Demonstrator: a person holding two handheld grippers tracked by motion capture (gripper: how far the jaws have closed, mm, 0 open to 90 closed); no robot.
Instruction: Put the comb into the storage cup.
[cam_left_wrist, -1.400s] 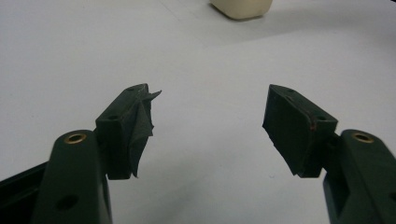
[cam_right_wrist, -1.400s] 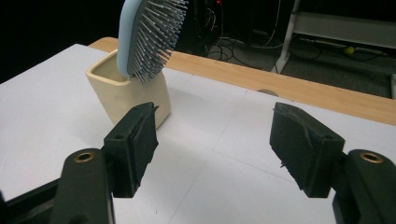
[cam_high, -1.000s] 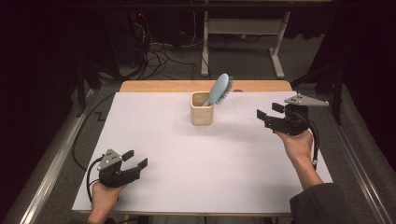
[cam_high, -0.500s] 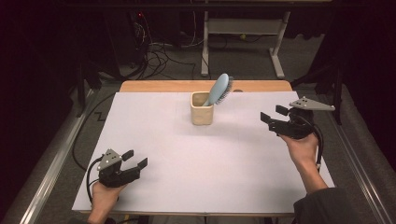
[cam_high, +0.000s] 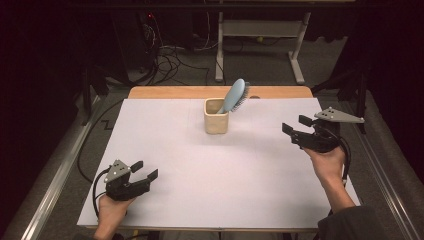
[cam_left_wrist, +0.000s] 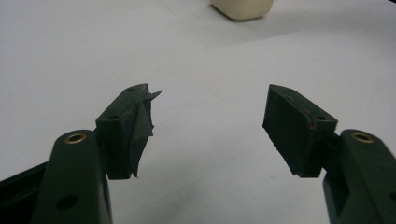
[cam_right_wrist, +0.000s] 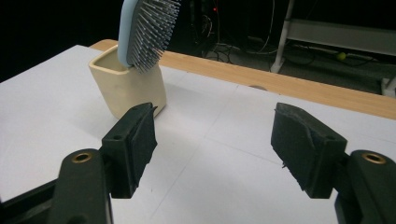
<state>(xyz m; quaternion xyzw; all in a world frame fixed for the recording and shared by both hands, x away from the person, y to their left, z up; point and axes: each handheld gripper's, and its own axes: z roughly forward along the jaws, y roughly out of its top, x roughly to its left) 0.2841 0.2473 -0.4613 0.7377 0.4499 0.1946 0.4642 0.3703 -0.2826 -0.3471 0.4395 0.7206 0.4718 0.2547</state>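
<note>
Jaws of both the right gripper (cam_high: 294, 127) and left gripper (cam_high: 145, 170) gape empty; hairbrush (cam_high: 235, 95) stands head-up in cup (cam_high: 216, 122) mid-bench; likely the reach stage, right needing to close in on the brush.

A light-blue hairbrush (cam_high: 235, 95) with grey bristles stands handle-down in a cream square-sided cup (cam_high: 216, 124), its head leaning out over the rim, near the white table's far edge.

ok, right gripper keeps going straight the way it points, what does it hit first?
Probably the cream cup holding the hairbrush. The right gripper, jaws open and empty, points roughly toward it over bare white table; it might pass just beside it.
</note>
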